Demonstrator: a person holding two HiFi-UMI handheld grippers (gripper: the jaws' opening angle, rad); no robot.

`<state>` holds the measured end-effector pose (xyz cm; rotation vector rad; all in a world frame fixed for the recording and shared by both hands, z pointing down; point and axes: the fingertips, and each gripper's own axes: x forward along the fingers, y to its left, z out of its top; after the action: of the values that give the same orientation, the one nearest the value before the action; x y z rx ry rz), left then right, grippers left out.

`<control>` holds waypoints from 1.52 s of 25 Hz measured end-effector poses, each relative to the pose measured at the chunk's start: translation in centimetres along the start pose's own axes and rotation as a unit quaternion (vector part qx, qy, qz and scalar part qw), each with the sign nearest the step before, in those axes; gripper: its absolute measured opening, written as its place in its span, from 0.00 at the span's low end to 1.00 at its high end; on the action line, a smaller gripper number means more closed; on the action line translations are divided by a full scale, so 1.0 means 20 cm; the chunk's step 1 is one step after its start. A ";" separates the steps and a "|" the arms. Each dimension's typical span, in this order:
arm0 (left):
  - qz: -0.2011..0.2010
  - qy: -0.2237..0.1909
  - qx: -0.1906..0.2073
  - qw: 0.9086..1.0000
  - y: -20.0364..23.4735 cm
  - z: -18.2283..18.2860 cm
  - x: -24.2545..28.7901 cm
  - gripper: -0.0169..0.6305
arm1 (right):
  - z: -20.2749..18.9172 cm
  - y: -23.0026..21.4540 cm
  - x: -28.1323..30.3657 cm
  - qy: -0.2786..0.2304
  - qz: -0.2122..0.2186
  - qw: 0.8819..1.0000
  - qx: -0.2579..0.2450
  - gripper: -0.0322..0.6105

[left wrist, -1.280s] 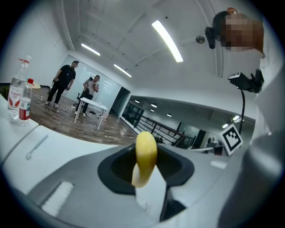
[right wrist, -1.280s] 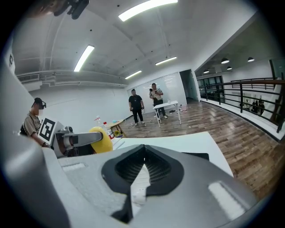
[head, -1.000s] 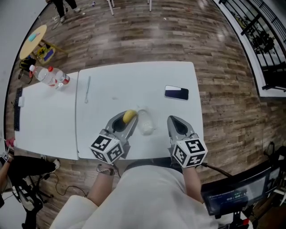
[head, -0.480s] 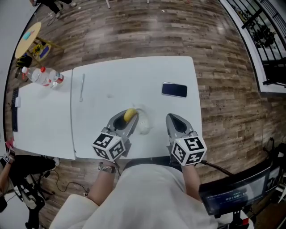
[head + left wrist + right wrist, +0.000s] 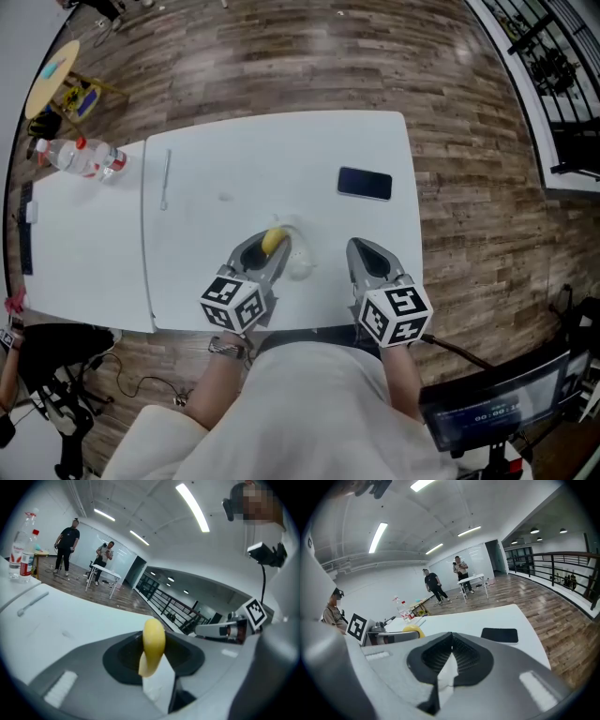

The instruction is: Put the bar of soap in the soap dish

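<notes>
Head view has the person's body at the bottom of the picture, with both arms reaching over the near edge of the white tabletop. The left hand-held gripper is clamped on the yellow bar of soap, and its own view shows the bar standing on edge between the pads. The right hand-held gripper sits level with it to the right, jaws together on nothing. Between the two lies the soap dish, pale, see-through and hard to make out against the white top; the bar is just beside its left rim, and I cannot tell whether it touches. By my reading the pickup is done and the bar has been brought to the dish; what is left is to shift it right over the hollow, set it down and let go. The dish lies close to the near edge, so room is tight toward the person but open beyond. Farther off, a dark phone lies to the right and a thin white stick to the left, both well apart. Plastic bottles rest on the adjoining tabletop at far left.
</notes>
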<state>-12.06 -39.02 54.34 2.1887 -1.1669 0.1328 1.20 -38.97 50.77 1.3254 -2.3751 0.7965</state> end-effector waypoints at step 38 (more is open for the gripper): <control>-0.041 0.032 0.087 0.995 0.04 -0.25 0.14 0.24 | -0.13 -0.01 0.00 0.055 -0.017 0.998 0.002 0.05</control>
<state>-10.01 -38.39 59.61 2.3621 -1.0625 0.2754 1.33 -37.46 52.90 1.2862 -2.2618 0.8435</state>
